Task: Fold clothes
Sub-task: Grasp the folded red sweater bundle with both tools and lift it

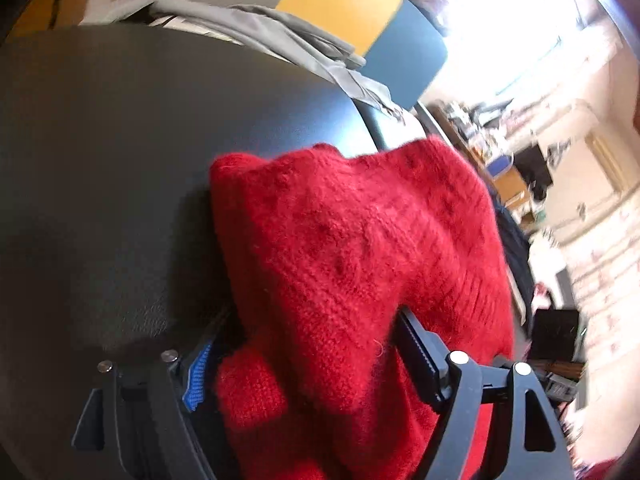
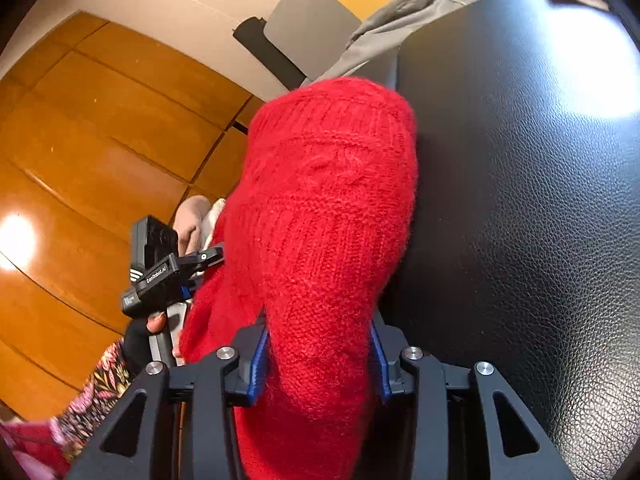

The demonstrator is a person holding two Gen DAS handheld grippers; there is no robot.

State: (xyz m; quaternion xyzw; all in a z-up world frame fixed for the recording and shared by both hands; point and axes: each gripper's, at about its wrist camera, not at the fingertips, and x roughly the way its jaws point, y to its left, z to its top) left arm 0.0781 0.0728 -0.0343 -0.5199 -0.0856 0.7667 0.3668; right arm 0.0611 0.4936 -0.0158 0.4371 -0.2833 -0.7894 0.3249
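Between both tongs: a red woolly sweater (image 2: pixel 320 216) held up at the edge of the black surface (image 2: pixel 520 200).

The right tongs (image 2: pixel 318 364) squeeze a thick bunch of it. The left tongs (image 1: pixel 304 360) have wool between them too, but I cannot tell if they pinch it. The fluffy wool could slip out, or sag off the edge toward the wooden floor (image 2: pixel 100 140). Lots of bare black room lies ahead, with grey clothes (image 1: pixel 280 36) at the far end.
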